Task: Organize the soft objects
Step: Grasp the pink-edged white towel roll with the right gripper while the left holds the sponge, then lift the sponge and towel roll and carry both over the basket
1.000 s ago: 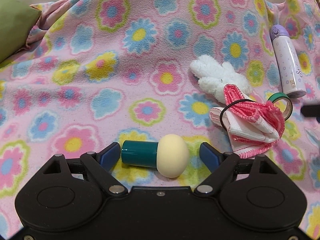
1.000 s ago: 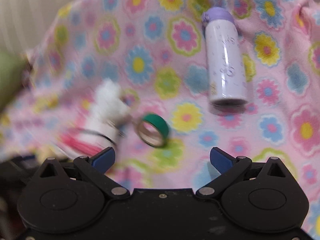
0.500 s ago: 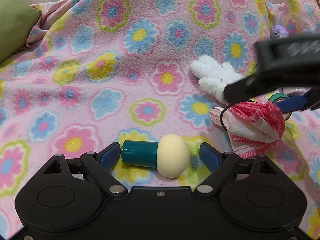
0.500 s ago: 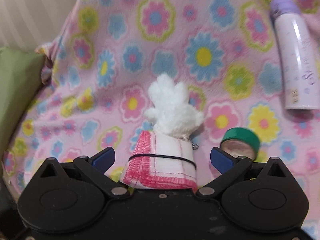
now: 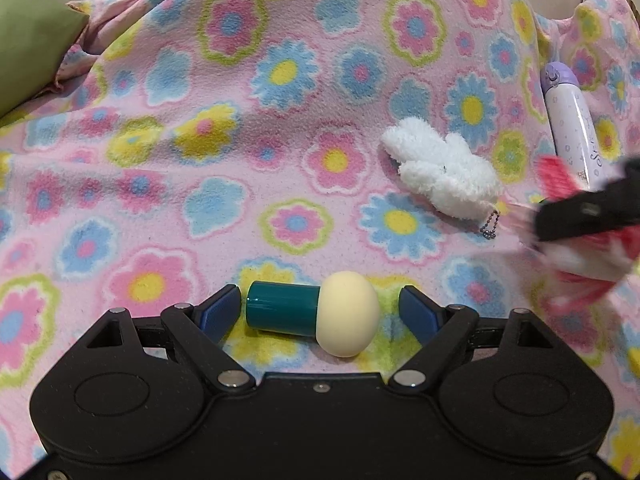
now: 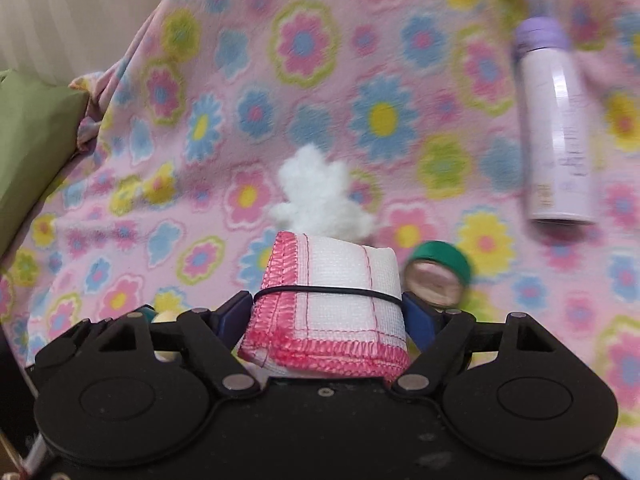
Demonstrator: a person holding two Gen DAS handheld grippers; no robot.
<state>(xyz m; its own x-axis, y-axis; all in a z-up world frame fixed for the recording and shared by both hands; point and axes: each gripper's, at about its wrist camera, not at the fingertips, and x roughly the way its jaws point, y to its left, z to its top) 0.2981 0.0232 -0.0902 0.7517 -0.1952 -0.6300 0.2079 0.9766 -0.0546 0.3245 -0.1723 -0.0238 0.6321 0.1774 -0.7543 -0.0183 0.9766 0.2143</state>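
My right gripper (image 6: 328, 312) is shut on a folded white cloth with pink stitching (image 6: 332, 300), bound by a black band and lifted off the blanket; it shows blurred at the right of the left wrist view (image 5: 580, 256). A white fluffy plush (image 5: 440, 172) lies on the floral blanket (image 5: 240, 120), just beyond the cloth in the right wrist view (image 6: 320, 196). My left gripper (image 5: 320, 312) is open, its fingers either side of a teal and cream sponge applicator (image 5: 316, 316) lying on the blanket.
A lilac bottle (image 6: 556, 128) lies at the right, also seen in the left wrist view (image 5: 572, 128). A green tape roll (image 6: 438, 276) sits beside the cloth. A green cushion (image 5: 28, 40) is at the far left (image 6: 32, 152).
My right gripper moved in over the folded cloth, closed on it and lifted it away from the plush. The left gripper has not moved.
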